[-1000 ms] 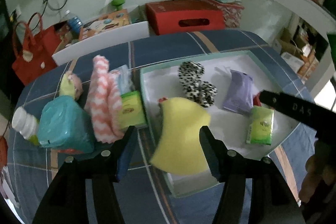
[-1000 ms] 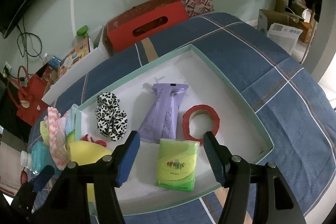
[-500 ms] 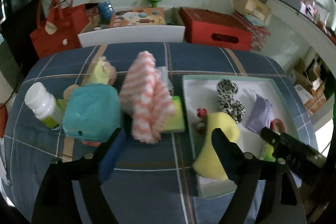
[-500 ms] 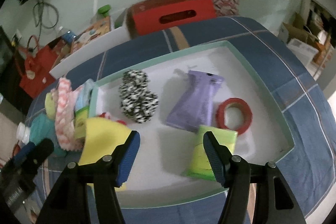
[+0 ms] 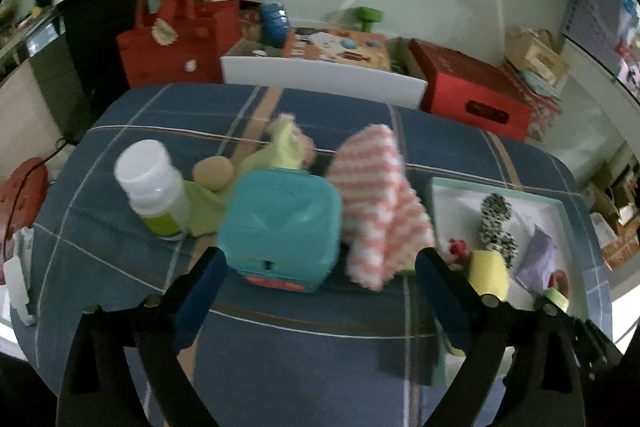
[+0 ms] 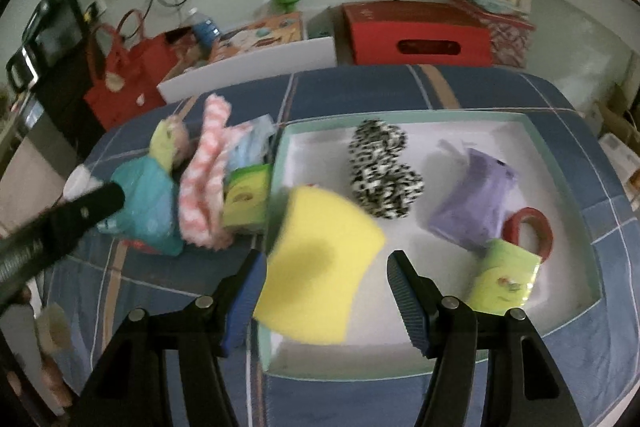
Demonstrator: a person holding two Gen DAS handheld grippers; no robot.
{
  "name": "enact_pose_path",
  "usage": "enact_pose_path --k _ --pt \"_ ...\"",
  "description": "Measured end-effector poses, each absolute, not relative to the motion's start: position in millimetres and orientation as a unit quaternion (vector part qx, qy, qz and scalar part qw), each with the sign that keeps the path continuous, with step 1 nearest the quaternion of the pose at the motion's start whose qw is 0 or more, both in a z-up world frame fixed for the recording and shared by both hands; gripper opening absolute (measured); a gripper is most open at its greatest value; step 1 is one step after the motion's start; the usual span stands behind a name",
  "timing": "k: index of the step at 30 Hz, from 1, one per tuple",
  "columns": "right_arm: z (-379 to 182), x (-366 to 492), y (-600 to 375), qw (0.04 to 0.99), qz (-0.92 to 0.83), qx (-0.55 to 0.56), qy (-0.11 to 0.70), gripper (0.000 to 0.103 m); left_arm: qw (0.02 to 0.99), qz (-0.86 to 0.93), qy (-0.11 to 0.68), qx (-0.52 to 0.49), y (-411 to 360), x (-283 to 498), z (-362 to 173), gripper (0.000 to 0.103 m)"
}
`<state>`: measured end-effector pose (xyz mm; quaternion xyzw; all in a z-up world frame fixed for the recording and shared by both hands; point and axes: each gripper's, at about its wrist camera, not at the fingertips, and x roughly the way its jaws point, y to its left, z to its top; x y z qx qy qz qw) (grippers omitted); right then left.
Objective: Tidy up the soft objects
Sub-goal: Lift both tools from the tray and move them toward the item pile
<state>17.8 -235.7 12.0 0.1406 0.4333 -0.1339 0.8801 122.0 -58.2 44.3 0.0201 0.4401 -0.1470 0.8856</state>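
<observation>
Grippers both spread, nothing held.
Left gripper (image 5: 320, 279) faces the teal pouch (image 5: 280, 227) and pink striped cloth (image 5: 378, 203) on the blue plaid table (image 5: 312, 327). Right gripper (image 6: 326, 291) hangs above the yellow sponge (image 6: 320, 267), which leans on the left wall of the white tray (image 6: 560, 331); leopard scrunchie (image 6: 382, 173), purple pack (image 6: 472, 203) and green tissue pack (image 6: 504, 277) lie inside.

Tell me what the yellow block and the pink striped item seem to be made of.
Yellow block: probably foam sponge, matte, with a curved cut edge. Pink striped item: likely fluffy knit or chenille fabric; its outline is fuzzy and it slumps in folds. Motion blur leaves both uncertain.
</observation>
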Motion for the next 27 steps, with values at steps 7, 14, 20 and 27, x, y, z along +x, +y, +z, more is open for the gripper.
enact_pose_path --k 7,14,20,27 --pt "15.8 20.3 -217.3 0.893 -0.123 0.116 0.418 0.101 0.897 -0.091 0.433 0.003 -18.7 136.4 46.9 0.099" --pt "24.3 21.7 -214.2 0.903 -0.118 0.116 0.396 0.103 0.903 -0.052 0.424 -0.031 22.5 148.6 48.9 0.103" --pt "31.6 31.5 -214.8 0.898 -0.108 0.139 0.404 0.103 0.902 -0.057 0.423 -0.058 39.5 154.7 50.4 0.103" --pt "38.6 47.8 -208.2 0.88 -0.062 0.16 0.442 0.103 0.902 -0.075 0.416 -0.087 59.8 160.7 49.9 0.103"
